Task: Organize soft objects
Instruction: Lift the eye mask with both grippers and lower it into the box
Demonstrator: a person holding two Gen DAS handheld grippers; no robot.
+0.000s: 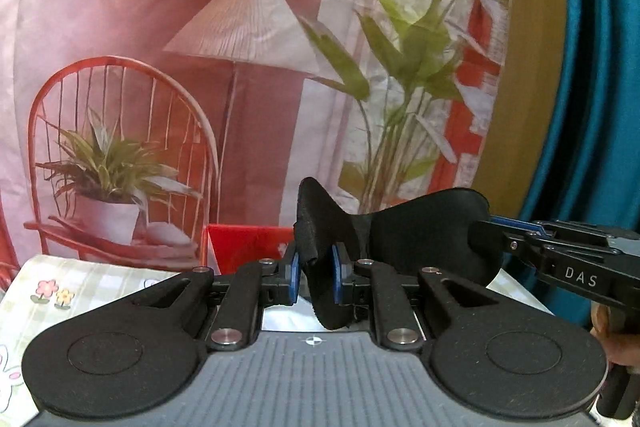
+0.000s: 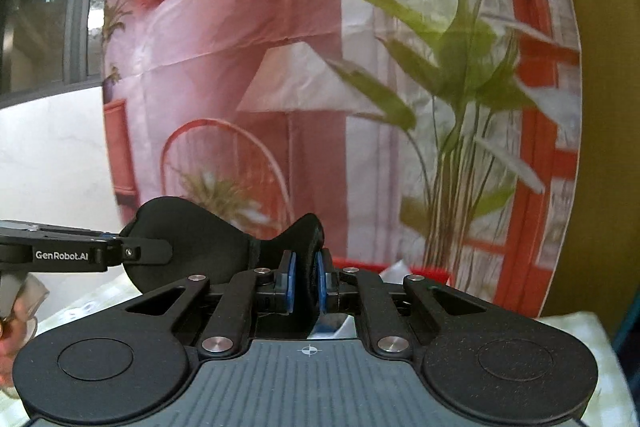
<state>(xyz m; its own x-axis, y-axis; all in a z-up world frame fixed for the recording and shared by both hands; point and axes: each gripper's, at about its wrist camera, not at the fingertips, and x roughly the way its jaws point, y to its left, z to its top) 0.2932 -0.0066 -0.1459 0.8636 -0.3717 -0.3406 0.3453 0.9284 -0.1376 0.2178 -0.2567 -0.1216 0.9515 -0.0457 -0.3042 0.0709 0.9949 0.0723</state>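
Observation:
A black soft eye mask (image 1: 424,239) hangs in the air, stretched between both grippers above the table. In the left wrist view my left gripper (image 1: 316,275) is shut on one folded end of the mask, the fabric pinched between the blue pads (image 1: 295,277). My right gripper (image 1: 486,227) comes in from the right and is shut on the rim of the other lobe. In the right wrist view my right gripper (image 2: 305,279) clamps its end of the eye mask (image 2: 192,239), and my left gripper (image 2: 120,249) holds the far lobe from the left.
A red box (image 1: 244,243) stands behind the mask on a table covered by a pale checked cloth with flowers (image 1: 80,287). A printed backdrop (image 1: 240,47) showing a lamp, chair and plants hangs close behind. A teal curtain (image 1: 592,107) is at the right. A hand (image 1: 612,339) holds the right gripper.

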